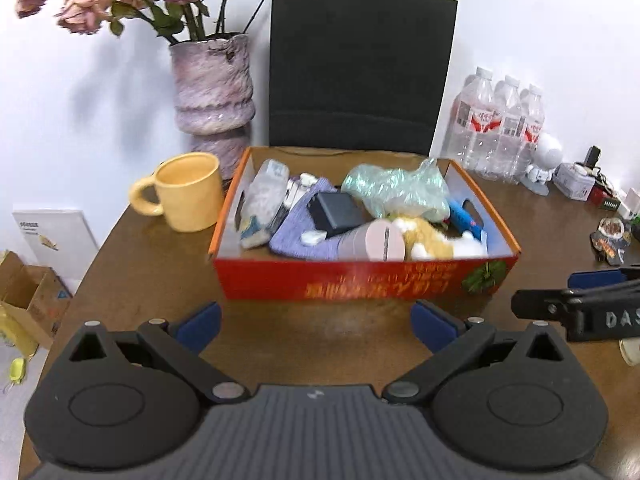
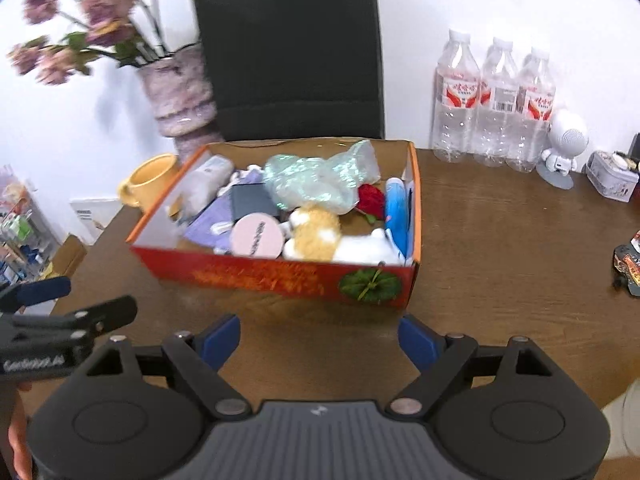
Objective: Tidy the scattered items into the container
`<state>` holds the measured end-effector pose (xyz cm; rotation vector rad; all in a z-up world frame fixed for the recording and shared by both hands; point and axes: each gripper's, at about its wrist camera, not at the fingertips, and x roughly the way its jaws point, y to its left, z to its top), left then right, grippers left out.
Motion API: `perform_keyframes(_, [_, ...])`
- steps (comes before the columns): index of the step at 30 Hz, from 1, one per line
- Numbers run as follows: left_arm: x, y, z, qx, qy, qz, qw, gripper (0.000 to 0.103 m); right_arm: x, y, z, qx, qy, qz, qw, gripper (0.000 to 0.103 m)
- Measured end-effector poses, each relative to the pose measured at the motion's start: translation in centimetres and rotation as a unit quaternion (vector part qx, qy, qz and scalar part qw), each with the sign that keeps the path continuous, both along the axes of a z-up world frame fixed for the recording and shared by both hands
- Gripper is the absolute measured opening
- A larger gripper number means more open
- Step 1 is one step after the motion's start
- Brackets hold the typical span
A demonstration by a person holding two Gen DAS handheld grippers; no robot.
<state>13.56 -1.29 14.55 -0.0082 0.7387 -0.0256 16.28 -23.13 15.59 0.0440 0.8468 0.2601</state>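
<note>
Your left gripper [image 1: 316, 322] hangs over the bare table [image 1: 152, 280] just in front of the box [image 1: 360, 280], fingers spread apart and holding nothing; your right gripper [image 2: 320, 338] sits the same way beside it, also spread and empty. The red box stands near the middle of the table, already packed with a plush toy [image 2: 316, 236], a crinkled plastic bag [image 2: 316, 184], a purple cloth [image 1: 296, 224], a dark case [image 1: 336, 214], a round pink tin [image 2: 256, 236] and a blue tube [image 2: 396, 216]. By the look of it the tidying is nearly done, so scan the table edges for strays, such as the small things at the far right, before you pull away. Keep both grippers low and clear of the box's front wall so you don't nudge it. Its long axis runs left to right across your view, open side up, printed long wall facing you
</note>
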Motion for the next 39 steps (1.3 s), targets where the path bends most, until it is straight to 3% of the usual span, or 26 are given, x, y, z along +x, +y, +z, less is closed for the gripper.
perform_keyframes(6, [-4.2,0.0,-1.1,0.006,-0.013,0.002,0.9999,0.103,-4.9,0.3,-1.4,-0.008,-0.051,-0.025,0.998,0.086])
perform_keyframes(11, [-8.0,0.1,-4.2,0.018,-0.038,0.006,0.9991,0.103,-9.0,1.0,-3.7,-0.013,-0.076,-0.025,0.997,0.086])
perform_keyframes(17, [-11.5,1.2,-7.5,0.005,-0.053,0.032,0.9981,0.103,-11.4,2.4,-8.2,-0.031,-0.049,-0.038,0.998,0.086])
perform_keyframes(29, [-14.9,1.7,-11.1,0.008,-0.047,0.030,0.9984,0.103,-14.5,2.3,-12.1,-0.028,-0.037,-0.048,0.998,0.087])
perform_keyframes(34, [-14.7,1.4,-11.8,0.013,-0.030,0.018,0.9993,0.103,-15.1,2.9,-12.8,-0.034,-0.051,-0.046,0.997,0.102])
perform_keyframes(39, [-14.6,1.3,-12.1,0.019,-0.019,0.018,0.9995,0.103,-15.9,4.1,-13.2,-0.050,-0.070,-0.036,0.996,0.103])
